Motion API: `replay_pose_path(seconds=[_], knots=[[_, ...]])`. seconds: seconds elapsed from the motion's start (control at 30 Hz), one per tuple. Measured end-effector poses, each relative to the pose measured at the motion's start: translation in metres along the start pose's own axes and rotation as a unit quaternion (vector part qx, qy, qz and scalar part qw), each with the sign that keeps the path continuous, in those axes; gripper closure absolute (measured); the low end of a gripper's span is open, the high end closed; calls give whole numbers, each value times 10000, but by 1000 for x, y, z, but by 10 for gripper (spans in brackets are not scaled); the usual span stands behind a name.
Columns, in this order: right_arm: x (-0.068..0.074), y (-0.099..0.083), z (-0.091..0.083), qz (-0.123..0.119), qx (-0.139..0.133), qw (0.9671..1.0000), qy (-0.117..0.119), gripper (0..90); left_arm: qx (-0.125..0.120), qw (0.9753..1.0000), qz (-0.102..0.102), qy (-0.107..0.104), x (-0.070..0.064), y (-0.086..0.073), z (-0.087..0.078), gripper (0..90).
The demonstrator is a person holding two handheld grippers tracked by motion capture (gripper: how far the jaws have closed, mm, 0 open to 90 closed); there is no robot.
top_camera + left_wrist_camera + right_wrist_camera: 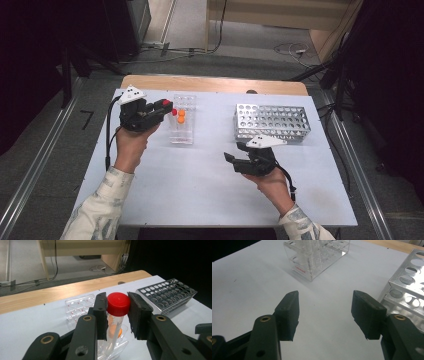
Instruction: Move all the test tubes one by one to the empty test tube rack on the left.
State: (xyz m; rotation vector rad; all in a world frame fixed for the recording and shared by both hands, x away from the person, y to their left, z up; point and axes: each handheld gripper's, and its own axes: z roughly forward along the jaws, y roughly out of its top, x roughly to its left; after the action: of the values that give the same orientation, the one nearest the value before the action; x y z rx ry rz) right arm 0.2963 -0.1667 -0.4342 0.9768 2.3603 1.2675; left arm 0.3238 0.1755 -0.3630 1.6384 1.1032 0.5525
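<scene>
Above clear rack point(182, 131): left hand-held gripper point(117, 312) clamps red-capped tube point(118, 304).

My table point(200, 185) is white-topped, with a bare strip of wood point(215, 84) running along its far edge. On it, toward the far left corner, stands a clear plastic tube rack point(183, 131), its foot flat on the white. Over toward the far right corner sits a perforated metal tube rack point(272, 122), well apart from the clear one. The near half of the top is plain white, faintly stained by the right edge.
</scene>
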Motion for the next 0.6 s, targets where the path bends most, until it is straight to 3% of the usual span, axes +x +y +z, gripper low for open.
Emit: replay_pose_path(seconds=[0.6], knots=[[0, 0, 1, -3, 24, 10000, 2, 376, 12, 9997, 93, 206, 2, -2, 12, 705]])
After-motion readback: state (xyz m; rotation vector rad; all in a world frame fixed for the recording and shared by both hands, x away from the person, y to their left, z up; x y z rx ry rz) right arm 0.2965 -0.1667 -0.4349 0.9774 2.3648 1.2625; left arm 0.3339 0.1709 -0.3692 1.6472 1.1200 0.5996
